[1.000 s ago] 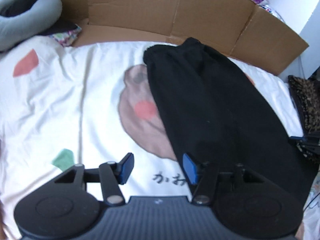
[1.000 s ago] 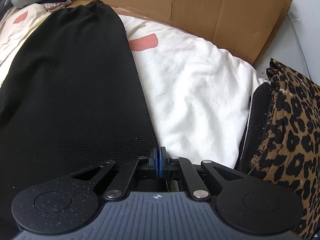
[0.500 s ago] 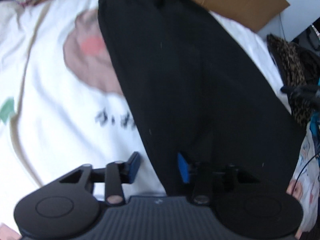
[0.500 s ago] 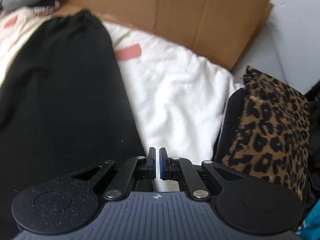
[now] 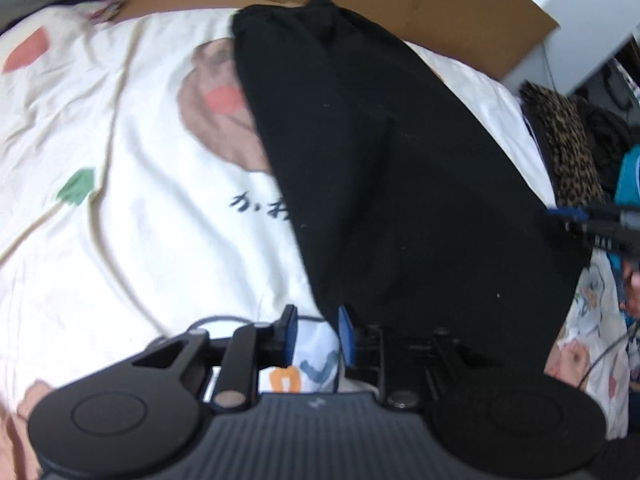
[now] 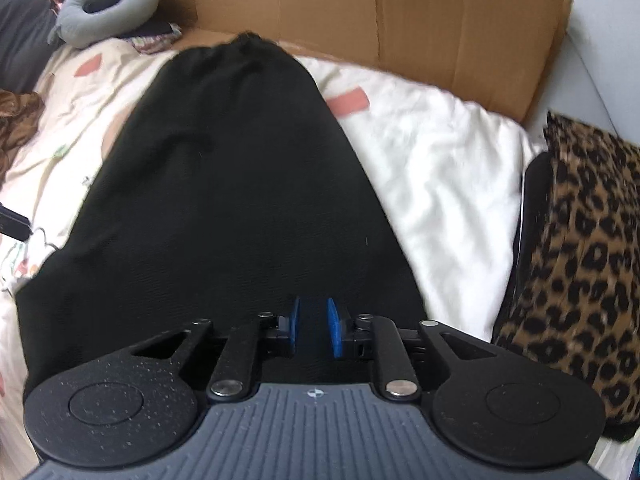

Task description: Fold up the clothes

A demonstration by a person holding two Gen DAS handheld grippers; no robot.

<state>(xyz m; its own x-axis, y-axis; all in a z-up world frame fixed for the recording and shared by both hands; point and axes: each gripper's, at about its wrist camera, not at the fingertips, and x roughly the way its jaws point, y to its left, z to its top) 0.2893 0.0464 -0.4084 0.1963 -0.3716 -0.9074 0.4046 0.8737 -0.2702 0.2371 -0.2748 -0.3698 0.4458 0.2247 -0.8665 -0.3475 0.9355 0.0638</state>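
Observation:
A long black garment (image 5: 380,160) lies flat on a white printed bed sheet (image 5: 140,220), its gathered waist at the far end by the cardboard. My left gripper (image 5: 318,334) hovers at the garment's near left corner, open by a narrow gap. The cloth edge sits by its right pad and the sheet shows between the pads. In the right wrist view the black garment (image 6: 240,180) fills the middle. My right gripper (image 6: 315,327) is over its near hem, slightly open, with dark cloth below the gap. The right gripper (image 5: 576,218) also shows at the garment's right edge.
A brown cardboard wall (image 6: 400,20) stands along the far side of the bed. A leopard-print cushion (image 6: 580,240) lies close on the right. A grey neck pillow (image 6: 104,12) rests at the far left. White sheet (image 6: 440,168) lies bare between garment and cushion.
My left gripper moved to the garment's near corner and its jaws narrowed. My right gripper went from shut to slightly open and drew back over the hem.

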